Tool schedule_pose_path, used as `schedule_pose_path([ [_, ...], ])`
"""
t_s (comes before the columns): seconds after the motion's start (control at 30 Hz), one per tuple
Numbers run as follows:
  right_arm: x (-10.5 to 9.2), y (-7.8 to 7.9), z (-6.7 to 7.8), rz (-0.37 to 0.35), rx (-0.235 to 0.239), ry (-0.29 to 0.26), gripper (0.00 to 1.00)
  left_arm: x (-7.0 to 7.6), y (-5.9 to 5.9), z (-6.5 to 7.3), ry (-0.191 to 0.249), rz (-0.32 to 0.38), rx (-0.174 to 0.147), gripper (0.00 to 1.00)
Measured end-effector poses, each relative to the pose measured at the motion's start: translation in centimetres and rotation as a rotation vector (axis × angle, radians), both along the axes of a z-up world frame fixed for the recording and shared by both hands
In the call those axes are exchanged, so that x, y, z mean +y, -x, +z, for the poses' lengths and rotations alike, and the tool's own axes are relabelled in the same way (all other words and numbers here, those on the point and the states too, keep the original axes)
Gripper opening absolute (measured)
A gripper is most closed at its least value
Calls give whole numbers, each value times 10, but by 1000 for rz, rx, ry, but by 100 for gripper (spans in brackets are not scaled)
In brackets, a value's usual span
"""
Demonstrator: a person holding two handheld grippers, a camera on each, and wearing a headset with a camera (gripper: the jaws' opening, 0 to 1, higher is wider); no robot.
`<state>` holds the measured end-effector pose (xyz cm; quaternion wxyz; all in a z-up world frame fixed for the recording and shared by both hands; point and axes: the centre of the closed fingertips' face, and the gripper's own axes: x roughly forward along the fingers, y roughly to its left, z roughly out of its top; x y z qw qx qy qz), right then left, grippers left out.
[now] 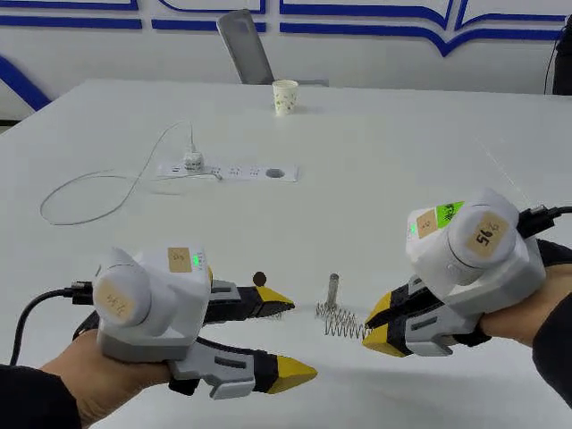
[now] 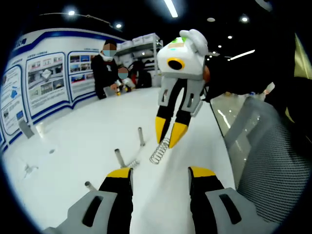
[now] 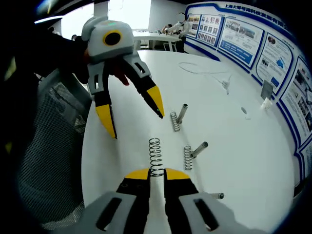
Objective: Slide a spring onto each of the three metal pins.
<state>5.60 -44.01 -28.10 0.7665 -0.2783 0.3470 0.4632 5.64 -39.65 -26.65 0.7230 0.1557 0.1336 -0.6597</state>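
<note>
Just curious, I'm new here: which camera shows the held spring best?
The right gripper view: the spring stands full length, coils distinct, pinched by the right hand-held gripper. The head view shows it small and sideways; the left gripper view shows it hanging from the tips, tiny.

Bright, even light from ceiling strips [image 2: 171,7]; soft shadows, fisheye warp @ edges.

A spring [image 1: 342,322] clamped in my right claw [image 1: 374,329] is pointing towards my left claw [image 1: 299,338], just in front of an upright pin [image 1: 332,290] on the worktop [image 1: 402,179]. Behind them a power strip [image 1: 228,170] is lying, and a paper cup [image 1: 285,96] is standing farther back.
</note>
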Motion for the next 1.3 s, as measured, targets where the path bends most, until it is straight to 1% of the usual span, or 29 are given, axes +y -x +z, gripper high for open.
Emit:
schedule_pose_path([
  [0.2, 8, 5, 3, 38, -5, 7, 11, -5, 5, -1, -10, -24, -18, 41],
  [0.47, 15, 13, 4, 83, -1, 16, 11, -9, 10, -3, -20, -51, -27, 32],
  [0.67, 18, 17, 4, 102, 7, 21, 11, -11, 14, -5, -28, -66, -39, 23],
  [1.0, 23, 21, 5, 126, 12, 26, 11, -10, 17, -7, -42, -82, -54, 13],
  [1.17, 25, 21, 7, 126, 11, 29, 11, -9, 16, -10, -56, -79, -59, 12],
  [1.3, 27, 22, 12, 126, 9, 20, 11, -8, 16, -11, -61, -78, -57, 12],
])
